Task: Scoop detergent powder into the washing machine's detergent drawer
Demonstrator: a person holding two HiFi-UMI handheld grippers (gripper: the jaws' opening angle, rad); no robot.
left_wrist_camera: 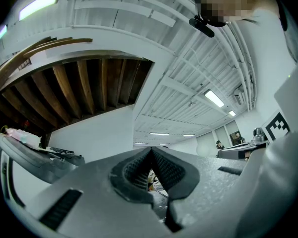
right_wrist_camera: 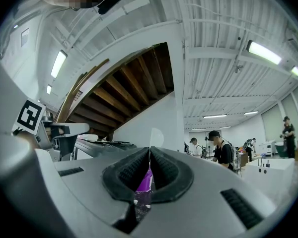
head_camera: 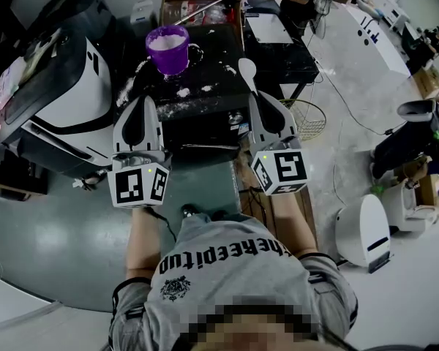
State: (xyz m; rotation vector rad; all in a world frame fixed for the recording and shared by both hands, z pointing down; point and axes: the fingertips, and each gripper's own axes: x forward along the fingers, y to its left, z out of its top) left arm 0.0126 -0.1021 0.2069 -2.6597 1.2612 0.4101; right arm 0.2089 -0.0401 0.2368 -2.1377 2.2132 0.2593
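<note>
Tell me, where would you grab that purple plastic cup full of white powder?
Probably the purple plastic cup is best held by the small loop handle on its right, approached level from that side: it stands upright, filled with white powder, so a side hold keeps it from spilling.

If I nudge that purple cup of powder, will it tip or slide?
The purple cup looks nearly full of powder, so it probably sits heavy and slides rather than tips. Spilled powder around it may make the tabletop slippery.
</note>
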